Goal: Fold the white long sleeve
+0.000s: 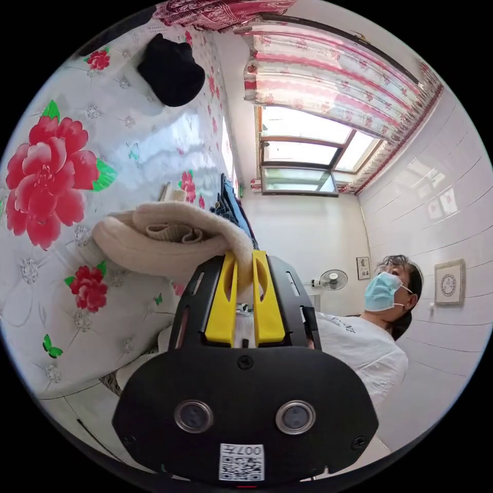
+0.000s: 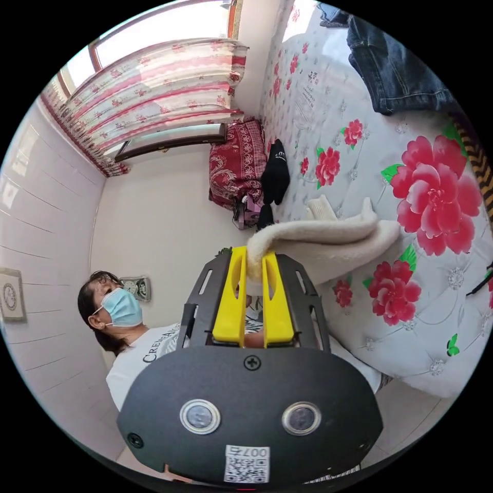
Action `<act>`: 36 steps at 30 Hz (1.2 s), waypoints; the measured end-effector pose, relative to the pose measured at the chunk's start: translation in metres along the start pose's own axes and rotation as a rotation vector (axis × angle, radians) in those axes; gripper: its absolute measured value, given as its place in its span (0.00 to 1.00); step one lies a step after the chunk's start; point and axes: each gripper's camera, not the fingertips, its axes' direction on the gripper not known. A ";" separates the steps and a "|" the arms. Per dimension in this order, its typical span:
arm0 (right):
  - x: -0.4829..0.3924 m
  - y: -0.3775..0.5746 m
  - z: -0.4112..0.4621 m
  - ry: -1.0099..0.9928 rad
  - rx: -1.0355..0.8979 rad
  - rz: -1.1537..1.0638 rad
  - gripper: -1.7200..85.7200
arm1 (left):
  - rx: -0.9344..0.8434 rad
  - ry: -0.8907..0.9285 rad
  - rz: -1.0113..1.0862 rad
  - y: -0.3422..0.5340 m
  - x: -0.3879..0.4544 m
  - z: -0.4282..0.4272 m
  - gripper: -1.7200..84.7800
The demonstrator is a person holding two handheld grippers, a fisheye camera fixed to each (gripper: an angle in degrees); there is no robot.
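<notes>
- Left gripper (image 1: 244,257), frame centre: yellow jaws pinching an edge of the cream-white knitted long sleeve (image 1: 164,241), which lies bunched on the glossy white bedcover printed with red flowers (image 1: 56,174).
- Right gripper (image 2: 255,259) likewise nips its edge at centre.
- Risk: thick knit slipping from such shallow bites, or sliding on that slick cover and spoiling the fold.

We see a bed (image 2: 436,328) covered in a white sheet printed with red flowers. Dark jeans (image 2: 395,67) lie near one edge, a black garment (image 2: 276,172) toward the far end beside a red patterned pillow (image 2: 233,164). Striped pink curtains (image 1: 328,77) hang over the window (image 1: 298,164). A person in a face mask (image 1: 382,290) stands by the bed, a fan (image 1: 333,280) behind.
</notes>
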 end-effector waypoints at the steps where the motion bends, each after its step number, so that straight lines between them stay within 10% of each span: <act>1: -0.003 -0.022 0.008 0.031 0.011 -0.003 0.06 | 0.066 -0.048 -0.045 -0.023 -0.009 0.006 0.08; 7: 0.011 -0.113 0.058 0.360 0.202 -0.032 0.09 | 0.326 -0.406 -0.104 -0.095 -0.031 0.063 0.12; 14: 0.072 -0.053 0.046 0.588 0.303 0.036 0.14 | 0.178 -0.768 0.251 -0.056 0.011 0.135 0.14; 27: 0.156 0.002 0.036 0.318 0.395 0.371 0.19 | -0.334 -0.867 0.476 -0.001 0.007 0.354 0.15; 36: 0.157 -0.008 0.045 0.360 0.430 0.399 0.16 | -0.328 -0.966 0.667 0.038 0.048 0.380 0.10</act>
